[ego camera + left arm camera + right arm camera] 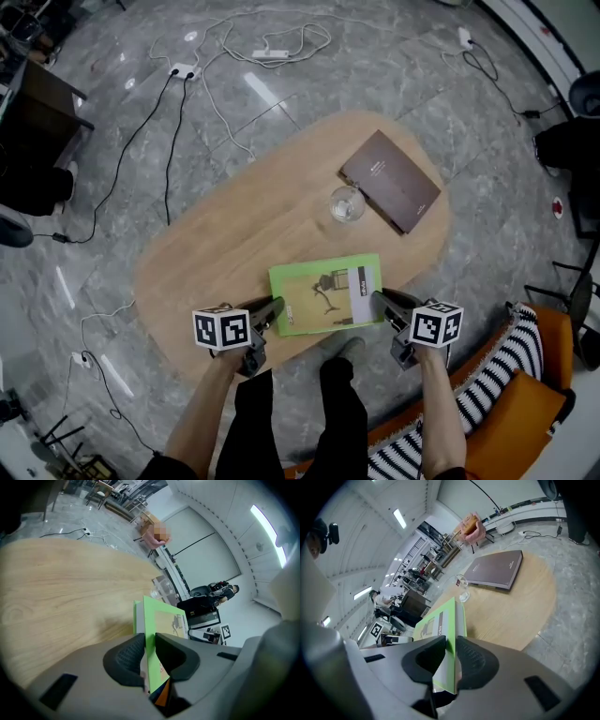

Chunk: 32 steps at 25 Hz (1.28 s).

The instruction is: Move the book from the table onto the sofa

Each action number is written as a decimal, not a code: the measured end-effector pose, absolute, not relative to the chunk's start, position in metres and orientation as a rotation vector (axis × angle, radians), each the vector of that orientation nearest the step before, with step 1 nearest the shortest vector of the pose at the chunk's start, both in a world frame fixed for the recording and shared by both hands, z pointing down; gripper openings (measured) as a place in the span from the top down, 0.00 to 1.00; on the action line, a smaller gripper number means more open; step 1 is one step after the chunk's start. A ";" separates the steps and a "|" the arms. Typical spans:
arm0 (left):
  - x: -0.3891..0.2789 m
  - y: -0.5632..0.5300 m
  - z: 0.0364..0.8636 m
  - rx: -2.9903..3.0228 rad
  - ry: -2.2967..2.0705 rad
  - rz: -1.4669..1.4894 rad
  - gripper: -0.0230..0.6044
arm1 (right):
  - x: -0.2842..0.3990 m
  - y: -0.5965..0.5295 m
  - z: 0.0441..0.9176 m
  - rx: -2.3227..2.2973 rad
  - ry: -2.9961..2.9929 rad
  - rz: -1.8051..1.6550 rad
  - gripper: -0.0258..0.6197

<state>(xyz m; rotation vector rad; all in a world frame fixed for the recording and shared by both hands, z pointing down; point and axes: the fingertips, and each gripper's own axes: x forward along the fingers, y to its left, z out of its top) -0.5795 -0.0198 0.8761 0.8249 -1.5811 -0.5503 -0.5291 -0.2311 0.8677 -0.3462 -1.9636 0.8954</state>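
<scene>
A green book (326,294) hangs just above the near edge of the oval wooden table (234,234), held from both ends. My left gripper (275,308) is shut on its left edge; in the left gripper view the green book (161,620) sits pinched between the dark pads (129,656). My right gripper (382,301) is shut on the right edge; the right gripper view shows the green book (443,620) clamped between its pads (473,658). The orange sofa (525,412) with a striped cushion (487,375) lies at the lower right.
A brown book (390,180) and a small glass (346,203) rest on the table's far right. Cables and power strips (272,54) run over the grey marble floor. A person's legs and shoe (342,352) are below the table edge.
</scene>
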 end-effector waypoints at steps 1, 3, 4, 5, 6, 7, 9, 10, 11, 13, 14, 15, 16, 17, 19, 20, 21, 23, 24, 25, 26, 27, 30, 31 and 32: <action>-0.580 -0.019 0.867 0.831 -1.585 -0.542 0.83 | -0.527 -0.230 0.859 -0.343 -1.965 0.904 0.81; -0.579 -0.017 0.845 0.845 -1.586 -0.525 0.83 | -0.521 -0.227 0.838 -0.335 -1.969 0.923 0.81; -0.577 -0.016 0.833 0.854 -1.583 -0.518 0.83 | -0.518 -0.226 0.827 -0.331 -1.971 0.934 0.81; -0.575 -0.016 0.821 0.863 -1.581 -0.513 0.83 | -0.515 -0.224 0.815 -0.327 -1.974 0.943 0.81; -0.574 -0.015 0.809 0.873 -1.579 -0.508 0.83 | -0.511 -0.223 0.803 -0.325 -1.978 0.950 0.81; -0.572 -0.015 0.797 0.882 -1.577 -0.505 0.83 | -0.508 -0.222 0.792 -0.322 -1.982 0.956 0.81; -0.569 -0.014 0.773 0.900 -1.576 -0.495 0.83 | -0.500 -0.221 0.768 -0.312 -1.992 0.974 0.81; -0.566 -0.014 0.760 0.909 -1.577 -0.487 0.83 | -0.496 -0.220 0.758 -0.306 -1.995 0.984 0.81; -0.564 -0.013 0.748 0.918 -1.578 -0.475 0.83 | -0.491 -0.219 0.747 -0.300 -1.997 0.993 0.81; -0.558 -0.011 0.725 0.934 -1.574 -0.456 0.83 | -0.480 -0.216 0.726 -0.298 -1.997 1.005 0.81; -0.554 -0.009 0.713 0.941 -1.571 -0.450 0.83 | -0.475 -0.214 0.714 -0.299 -1.997 1.013 0.81; -0.551 -0.008 0.701 0.948 -1.568 -0.447 0.83 | -0.470 -0.211 0.703 -0.300 -1.997 1.023 0.81; -0.547 -0.006 0.689 0.956 -1.566 -0.444 0.83 | -0.464 -0.209 0.691 -0.301 -1.999 1.035 0.81; -0.543 -0.004 0.676 0.966 -1.564 -0.440 0.83 | -0.458 -0.206 0.678 -0.301 -2.001 1.049 0.81; -0.534 0.002 0.651 0.987 -1.559 -0.428 0.83 | -0.444 -0.199 0.654 -0.303 -2.006 1.070 0.81; -0.530 0.005 0.639 0.998 -1.558 -0.422 0.83 | -0.438 -0.195 0.642 -0.309 -2.008 1.076 0.82; -0.527 0.007 0.628 1.010 -1.558 -0.416 0.83 | -0.433 -0.191 0.630 -0.317 -2.011 1.082 0.82; -0.521 0.010 0.608 1.035 -1.558 -0.404 0.83 | -0.423 -0.184 0.607 -0.332 -2.014 1.098 0.82; -0.517 0.011 0.600 1.046 -1.557 -0.397 0.83 | -0.419 -0.182 0.598 -0.335 -2.018 1.104 0.82; -0.513 0.012 0.594 1.055 -1.556 -0.391 0.83 | -0.413 -0.181 0.591 -0.332 -2.025 1.104 0.82; -0.508 0.013 0.588 1.062 -1.556 -0.387 0.83 | -0.408 -0.181 0.586 -0.326 -2.036 1.104 0.82; -0.504 0.013 0.583 1.067 -1.556 -0.385 0.83 | -0.403 -0.182 0.582 -0.318 -2.048 1.108 0.82; -0.490 0.013 0.573 1.078 -1.552 -0.388 0.83 | -0.390 -0.184 0.570 -0.293 -2.075 1.132 0.82; -0.487 0.013 0.572 1.082 -1.550 -0.390 0.83 | -0.387 -0.186 0.568 -0.286 -2.081 1.138 0.82; -0.485 0.012 0.571 1.086 -1.547 -0.391 0.83 | -0.385 -0.187 0.567 -0.281 -2.087 1.141 0.82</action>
